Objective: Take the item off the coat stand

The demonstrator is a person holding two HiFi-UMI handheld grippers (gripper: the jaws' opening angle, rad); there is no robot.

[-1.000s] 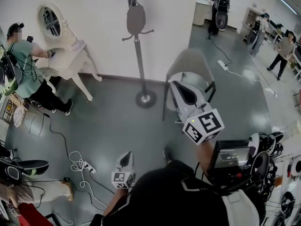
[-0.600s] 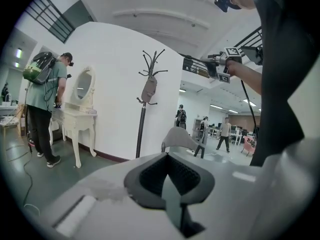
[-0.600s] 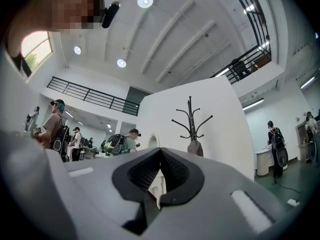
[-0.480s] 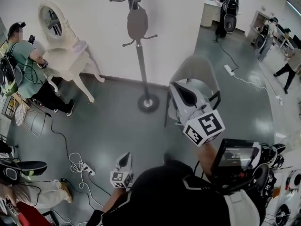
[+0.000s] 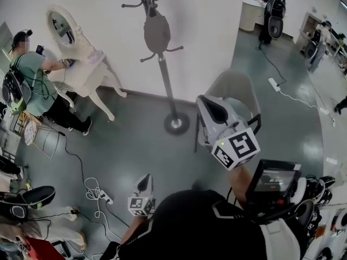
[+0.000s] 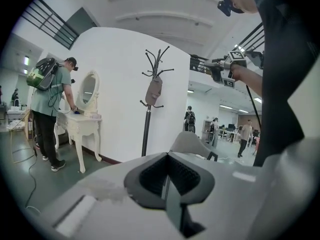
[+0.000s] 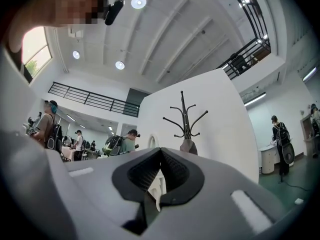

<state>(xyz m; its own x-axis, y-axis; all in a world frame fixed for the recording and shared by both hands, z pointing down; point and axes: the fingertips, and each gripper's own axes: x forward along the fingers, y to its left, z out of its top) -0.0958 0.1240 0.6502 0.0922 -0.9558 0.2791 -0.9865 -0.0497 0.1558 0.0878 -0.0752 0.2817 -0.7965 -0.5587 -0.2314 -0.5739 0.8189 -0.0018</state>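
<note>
Your left gripper and right gripper are closed, empty. The grey item on the far coat stand looks soft and light; grip its top.

The grey-and-white left gripper with its marker cube is low and near the body, jaws together with nothing between them. The matching right gripper is higher and farther at the right, and its jaws are together too.

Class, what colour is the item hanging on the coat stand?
Grey item; the head view shows it best.
</note>
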